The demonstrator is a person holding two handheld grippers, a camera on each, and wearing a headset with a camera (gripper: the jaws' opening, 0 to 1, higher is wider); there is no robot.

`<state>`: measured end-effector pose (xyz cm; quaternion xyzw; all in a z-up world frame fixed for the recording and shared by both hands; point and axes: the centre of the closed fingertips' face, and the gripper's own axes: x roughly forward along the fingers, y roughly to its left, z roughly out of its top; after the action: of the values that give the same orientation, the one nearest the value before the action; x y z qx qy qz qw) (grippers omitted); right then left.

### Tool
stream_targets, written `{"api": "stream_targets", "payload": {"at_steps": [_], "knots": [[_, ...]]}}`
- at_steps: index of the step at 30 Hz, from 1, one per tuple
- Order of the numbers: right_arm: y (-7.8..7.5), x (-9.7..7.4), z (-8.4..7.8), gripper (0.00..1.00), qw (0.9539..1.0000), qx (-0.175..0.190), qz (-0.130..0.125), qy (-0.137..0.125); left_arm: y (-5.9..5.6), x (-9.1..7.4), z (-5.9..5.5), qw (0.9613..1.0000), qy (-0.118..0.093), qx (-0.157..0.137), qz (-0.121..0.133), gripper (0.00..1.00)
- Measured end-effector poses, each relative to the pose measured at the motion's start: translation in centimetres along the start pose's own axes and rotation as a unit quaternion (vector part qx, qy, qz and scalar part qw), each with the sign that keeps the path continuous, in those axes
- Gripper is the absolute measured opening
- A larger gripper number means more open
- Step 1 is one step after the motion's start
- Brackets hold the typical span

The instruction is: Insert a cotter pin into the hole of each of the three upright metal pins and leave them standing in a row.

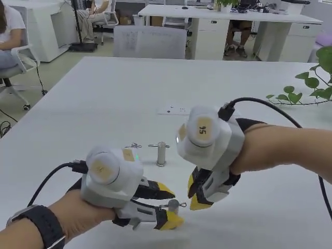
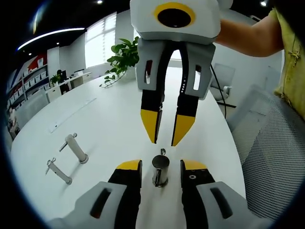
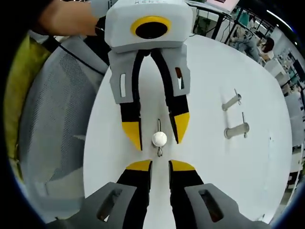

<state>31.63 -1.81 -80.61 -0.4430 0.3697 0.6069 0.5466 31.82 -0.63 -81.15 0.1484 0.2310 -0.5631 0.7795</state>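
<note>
A short metal pin stands upright on the white table, with a cotter pin through its top. My left gripper is open and straddles this pin without touching it. The right gripper faces it from the other side, its jaws a narrow gap apart and empty, its tips just short of the cotter pin. In the head view both grippers, left and right, meet at the near edge. Two more pins stand farther back, each with a cotter pin through it.
A white flat socket plate lies mid-table. A leafy plant trails over the right side. A ruler lies near the far edge. A grey chair stands behind the table. Black cables run from both grippers.
</note>
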Motion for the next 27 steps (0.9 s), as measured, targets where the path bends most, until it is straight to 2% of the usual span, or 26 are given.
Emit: {"api": "stream_targets", "payload": {"at_steps": [6, 8, 9, 10, 12, 14, 17, 23, 27], "knots": [[0.2, -0.1, 0.3, 0.21, 0.9993, -0.002, -0.007, -0.035, 0.0, -1.1, -0.7, 0.9999, 0.004, -0.005, 0.012, 0.35], [0.5, -0.1, 1.0, 0.22, 0.9982, 0.003, -0.001, -0.061, 0.0, -1.5, -0.9, 0.9998, 0.003, -0.008, 0.017, 0.36], [0.7, -0.2, 1.8, 0.23, 0.9965, 0.006, 0.001, -0.083, -0.1, -1.7, -1.0, 0.9998, 0.002, -0.009, 0.019, 0.36], [0.8, -0.2, 2.0, 0.24, 0.9957, 0.011, 0.002, -0.092, -0.1, -1.9, -1.0, 0.9997, 0.003, -0.009, 0.021, 0.36], [0.7, 0.1, 2.0, 0.25, 0.9958, 0.011, 0.002, -0.091, -0.2, -2.1, -1.2, 0.9996, 0.003, -0.012, 0.024, 0.36], [0.4, 0.7, 2.1, 0.25, 0.9959, 0.002, -0.009, -0.090, -0.3, -2.1, -1.5, 0.9995, 0.005, -0.014, 0.028, 0.36], [0.3, 1.2, 2.6, 0.26, 0.9935, 0.006, -0.012, -0.113, -0.3, -2.2, -1.6, 0.9993, 0.003, -0.019, 0.032, 0.36], [-0.1, 2.3, 2.1, 0.26, 0.9892, 0.027, -0.016, -0.143, -0.3, -2.6, -1.9, 0.9989, 0.007, -0.026, 0.039, 0.36], [-0.1, 2.7, 2.3, 0.25, 0.9850, 0.041, -0.014, -0.167, -0.2, -2.7, -1.8, 0.9984, -0.001, -0.036, 0.043, 0.37]]}}
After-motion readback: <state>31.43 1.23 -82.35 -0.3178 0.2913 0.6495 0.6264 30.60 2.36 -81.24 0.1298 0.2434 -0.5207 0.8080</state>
